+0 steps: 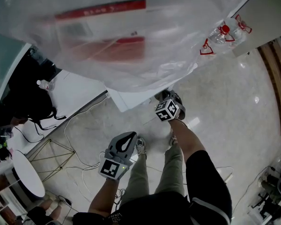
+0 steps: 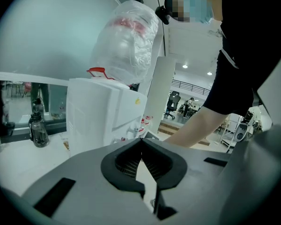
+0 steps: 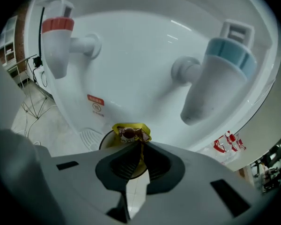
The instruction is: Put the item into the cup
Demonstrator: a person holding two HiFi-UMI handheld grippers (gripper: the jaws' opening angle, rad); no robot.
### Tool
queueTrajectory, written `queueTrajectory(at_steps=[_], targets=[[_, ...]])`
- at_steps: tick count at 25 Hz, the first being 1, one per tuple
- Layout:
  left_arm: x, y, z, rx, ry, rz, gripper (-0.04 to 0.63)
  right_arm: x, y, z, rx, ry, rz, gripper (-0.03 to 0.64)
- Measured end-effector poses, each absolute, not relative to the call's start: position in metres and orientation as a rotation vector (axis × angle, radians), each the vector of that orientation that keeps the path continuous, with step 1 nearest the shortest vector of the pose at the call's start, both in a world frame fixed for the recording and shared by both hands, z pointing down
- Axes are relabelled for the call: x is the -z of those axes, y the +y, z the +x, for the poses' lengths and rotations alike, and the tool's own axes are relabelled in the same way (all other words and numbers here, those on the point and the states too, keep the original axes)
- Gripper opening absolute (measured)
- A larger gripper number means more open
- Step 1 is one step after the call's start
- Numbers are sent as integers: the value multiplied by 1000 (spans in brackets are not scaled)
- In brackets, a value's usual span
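The yellow packet (image 3: 131,133) is pinched at its lower edge between the tips of the right gripper (image 3: 141,147), right above the round cup (image 3: 102,141) that stands at the foot of the white water dispenser (image 3: 131,74), by the drip grille (image 3: 88,136). A red tap (image 3: 58,34) and a blue tap (image 3: 219,76) jut out overhead. The left gripper (image 2: 141,142) hangs well apart, jaws pressed together with nothing between them, facing the dispenser's side and its plastic-wrapped bottle (image 2: 129,41)
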State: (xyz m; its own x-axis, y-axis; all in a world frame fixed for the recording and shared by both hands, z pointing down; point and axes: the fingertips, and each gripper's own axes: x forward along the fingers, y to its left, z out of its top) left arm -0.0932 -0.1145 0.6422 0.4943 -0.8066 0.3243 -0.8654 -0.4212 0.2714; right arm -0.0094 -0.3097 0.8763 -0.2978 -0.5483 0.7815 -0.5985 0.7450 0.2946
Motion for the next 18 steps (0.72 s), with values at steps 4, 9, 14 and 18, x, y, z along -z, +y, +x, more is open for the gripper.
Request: queueTrajectory(at_steps=[4,9,14,18], targets=[[-648,-113,-95,-211,-1386,2330,18,-888,-309,-14,-57,-1958,834,57],[-650,-112,-101,-218,-1394,2324,20,-892,-307,-17,-92,-1975,858,57],[-647,-114,-102,-219,-1396,2331,19,-888,-303,-19,-161,-2026,864,57],[-642,-120,-98,-212,-1388,2347,20,-878,-301,-20,-197,-2072,892,58]])
